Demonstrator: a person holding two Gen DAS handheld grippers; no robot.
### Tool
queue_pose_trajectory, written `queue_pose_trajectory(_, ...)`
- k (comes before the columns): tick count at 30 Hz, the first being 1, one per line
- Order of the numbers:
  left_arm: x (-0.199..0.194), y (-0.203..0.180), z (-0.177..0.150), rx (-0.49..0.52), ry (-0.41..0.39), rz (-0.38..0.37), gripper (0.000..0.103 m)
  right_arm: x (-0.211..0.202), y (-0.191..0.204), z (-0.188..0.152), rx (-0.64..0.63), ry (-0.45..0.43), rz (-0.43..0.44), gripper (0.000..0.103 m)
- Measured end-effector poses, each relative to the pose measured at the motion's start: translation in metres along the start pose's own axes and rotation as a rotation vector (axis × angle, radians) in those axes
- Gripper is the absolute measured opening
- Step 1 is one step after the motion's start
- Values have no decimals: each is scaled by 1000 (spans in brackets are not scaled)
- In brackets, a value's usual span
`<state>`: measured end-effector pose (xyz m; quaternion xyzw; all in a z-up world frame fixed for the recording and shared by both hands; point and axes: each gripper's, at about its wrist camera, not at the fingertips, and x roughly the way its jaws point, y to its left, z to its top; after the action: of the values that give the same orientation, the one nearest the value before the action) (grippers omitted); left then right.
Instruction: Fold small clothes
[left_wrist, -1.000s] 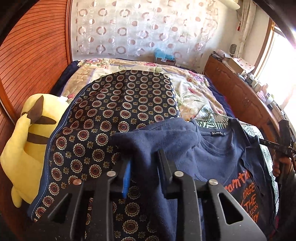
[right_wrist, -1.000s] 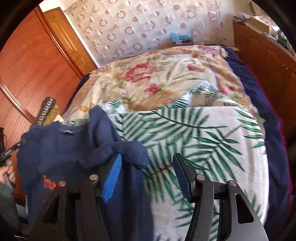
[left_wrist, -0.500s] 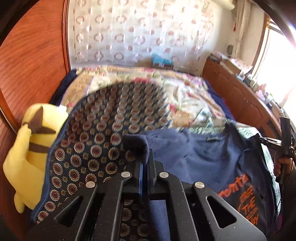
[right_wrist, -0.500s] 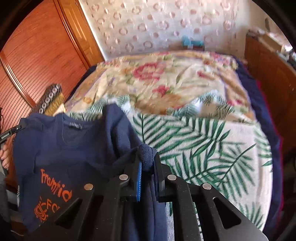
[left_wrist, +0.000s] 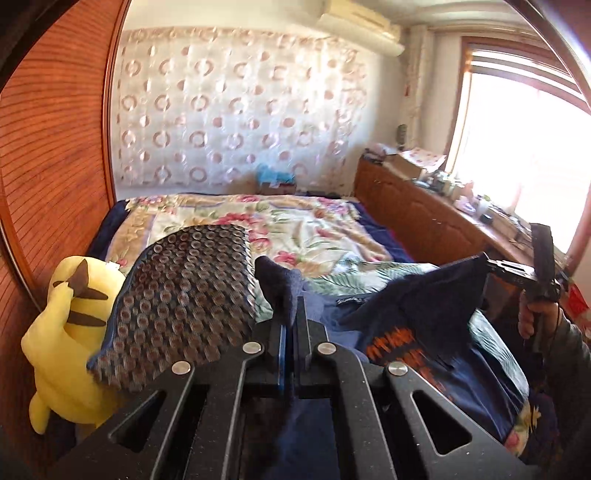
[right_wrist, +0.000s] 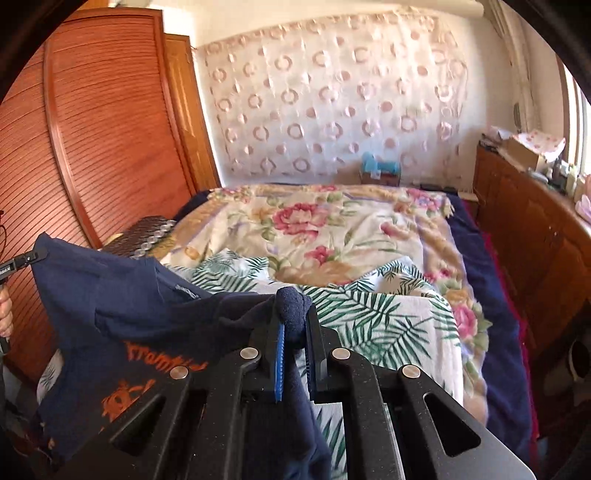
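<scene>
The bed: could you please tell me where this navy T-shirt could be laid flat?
The palm-leaf towel ahead is bare, and so is the floral blanket beyond it. The left side is crowded: the patterned cushion and yellow plush toy fill it.

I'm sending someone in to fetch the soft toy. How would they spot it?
Go to the bed and follow its edge beside the slatted wooden wardrobe. There, against the medallion-print cushion, lies the plush toy: the only bright yellow thing, with dark brown stripes.
</scene>
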<state>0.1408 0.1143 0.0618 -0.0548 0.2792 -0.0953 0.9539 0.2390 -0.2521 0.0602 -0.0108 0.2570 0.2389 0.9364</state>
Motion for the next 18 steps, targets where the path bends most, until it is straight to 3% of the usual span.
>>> queue_pose_trajectory(8, -72, -24, -88, 32, 2, -32, 3, -86, 27, -91, -10, -37, 45, 8)
queue_pose_trajectory(15, -106, 16, -150, -110, 48, 25, 3, -170, 31, -183, 53, 10, 17, 8)
queue_pose_trajectory(18, -102, 20, -166, -107, 85, 58, 3, -195, 33, -209, 90, 50, 17, 8)
